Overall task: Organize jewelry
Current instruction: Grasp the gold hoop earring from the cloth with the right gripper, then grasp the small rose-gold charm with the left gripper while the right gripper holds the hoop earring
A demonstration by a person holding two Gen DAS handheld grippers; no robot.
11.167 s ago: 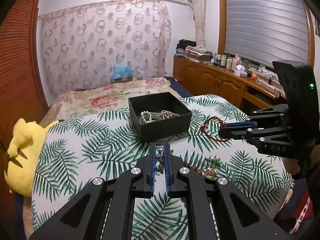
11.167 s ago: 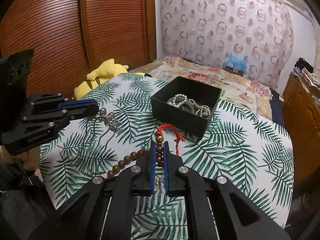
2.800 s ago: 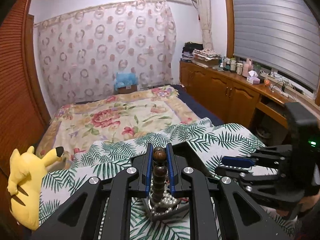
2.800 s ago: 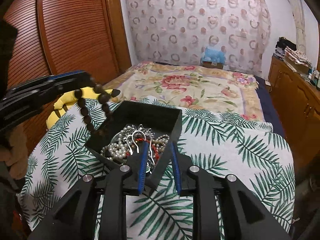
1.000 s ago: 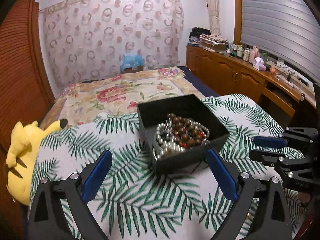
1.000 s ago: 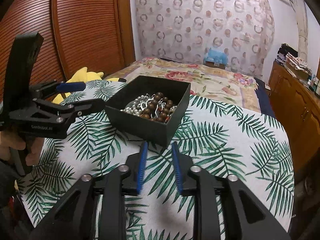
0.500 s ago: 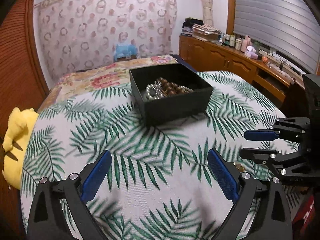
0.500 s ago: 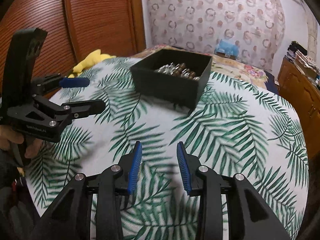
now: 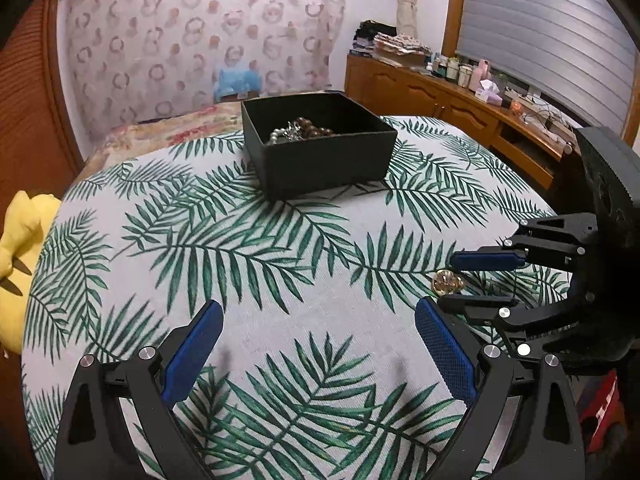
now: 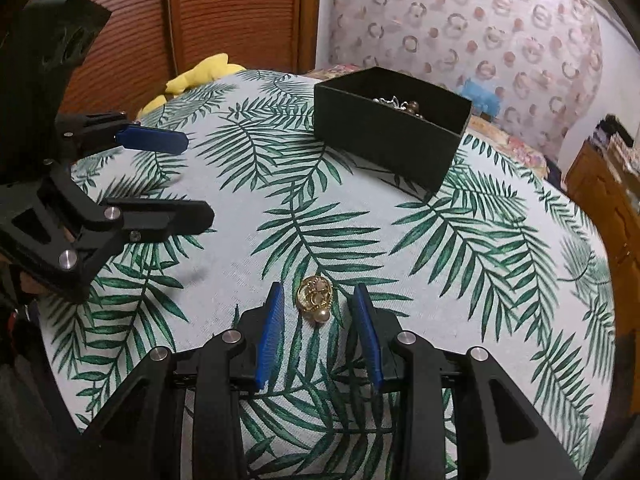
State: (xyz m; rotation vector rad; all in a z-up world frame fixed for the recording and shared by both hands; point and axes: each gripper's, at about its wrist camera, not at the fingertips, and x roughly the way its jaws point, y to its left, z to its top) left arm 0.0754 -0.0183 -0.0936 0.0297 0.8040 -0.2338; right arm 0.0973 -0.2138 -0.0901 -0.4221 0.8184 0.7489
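Note:
A black box (image 9: pixel 320 160) holding pearls and brown beads (image 9: pixel 300 132) stands at the far side of the leaf-print tablecloth (image 9: pixel 280 320). A small gold brooch with a pearl (image 10: pixel 316 300) lies on the cloth near the front edge. My right gripper (image 10: pixel 318 289) straddles it, one blue pad on each side, not touching; the jaws are closing. In the left wrist view the brooch (image 9: pixel 446 282) shows between the right gripper's (image 9: pixel 448 280) fingers. My left gripper (image 9: pixel 319 306) hangs wide open over bare cloth with nothing in it, and it sits at the left (image 10: pixel 196 178) in the right wrist view.
A yellow plush toy (image 9: pixel 16 260) lies off the table's left edge. Behind the table is a bed with a floral cover (image 9: pixel 168 132). A wooden cabinet (image 9: pixel 440 100) with bottles runs along the right wall. A brown slatted wardrobe (image 10: pixel 224 12) stands at the left.
Both grippers have sunk toward the cloth and drawn back from the box. The brooch has come into view between the right gripper's pads. The left jaws stay wide open.

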